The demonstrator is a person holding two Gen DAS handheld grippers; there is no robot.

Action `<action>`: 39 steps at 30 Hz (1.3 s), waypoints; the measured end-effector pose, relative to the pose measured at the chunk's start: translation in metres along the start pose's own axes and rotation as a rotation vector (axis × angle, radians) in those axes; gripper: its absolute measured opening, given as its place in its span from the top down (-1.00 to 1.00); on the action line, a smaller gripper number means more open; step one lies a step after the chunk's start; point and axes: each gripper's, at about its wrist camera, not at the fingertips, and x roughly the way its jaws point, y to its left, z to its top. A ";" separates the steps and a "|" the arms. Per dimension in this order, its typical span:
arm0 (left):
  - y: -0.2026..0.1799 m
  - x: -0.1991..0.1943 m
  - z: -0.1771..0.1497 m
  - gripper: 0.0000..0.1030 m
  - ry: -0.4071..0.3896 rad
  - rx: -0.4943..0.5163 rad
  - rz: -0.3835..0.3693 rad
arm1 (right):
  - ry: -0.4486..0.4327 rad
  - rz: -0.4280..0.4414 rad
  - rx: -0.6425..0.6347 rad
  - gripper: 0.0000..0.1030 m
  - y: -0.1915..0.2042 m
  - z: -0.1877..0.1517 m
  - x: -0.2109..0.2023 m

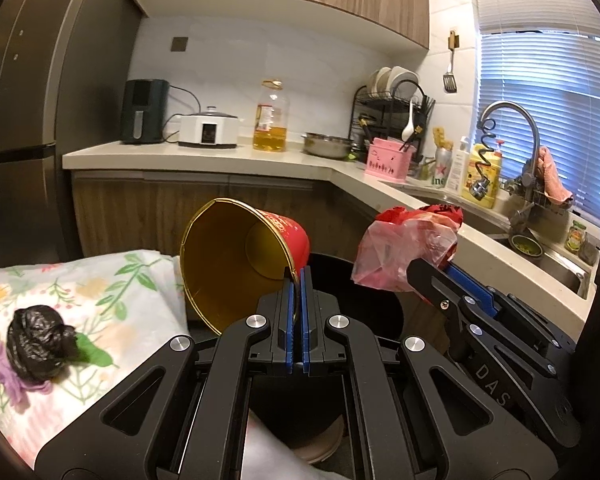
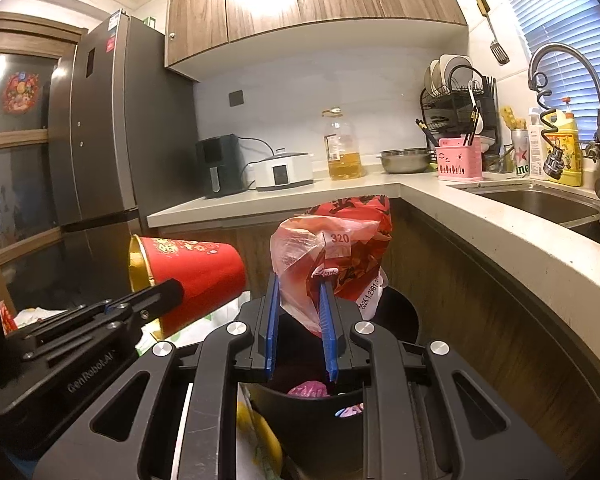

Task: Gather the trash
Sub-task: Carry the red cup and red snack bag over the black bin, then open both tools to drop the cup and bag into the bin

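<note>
My left gripper is shut on the rim of a red tin bucket with a gold inside, tipped on its side with its mouth toward the camera; it looks empty. The bucket also shows in the right wrist view. My right gripper is shut on a crumpled red and clear plastic bag, seen too in the left wrist view. Both are held above a black trash bin, whose rim also shows in the left view. A black knotted trash bag lies on the floral cloth at left.
A floral tablecloth covers a table to the left. The L-shaped counter carries an air fryer, a cooker, an oil bottle, a steel bowl and a dish rack. A sink lies at right. A grey fridge stands at left.
</note>
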 end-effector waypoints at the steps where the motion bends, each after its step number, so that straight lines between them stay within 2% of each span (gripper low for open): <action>1: 0.000 0.002 0.000 0.96 0.002 0.001 -0.002 | 0.002 -0.002 0.000 0.62 -0.001 0.000 0.002; 19: -0.002 0.035 -0.004 0.96 0.029 -0.011 -0.032 | 0.016 -0.023 0.003 0.62 -0.006 -0.003 0.018; 39: 0.008 0.065 -0.015 0.94 0.063 -0.043 -0.062 | 0.046 0.009 0.016 0.56 -0.018 -0.006 0.042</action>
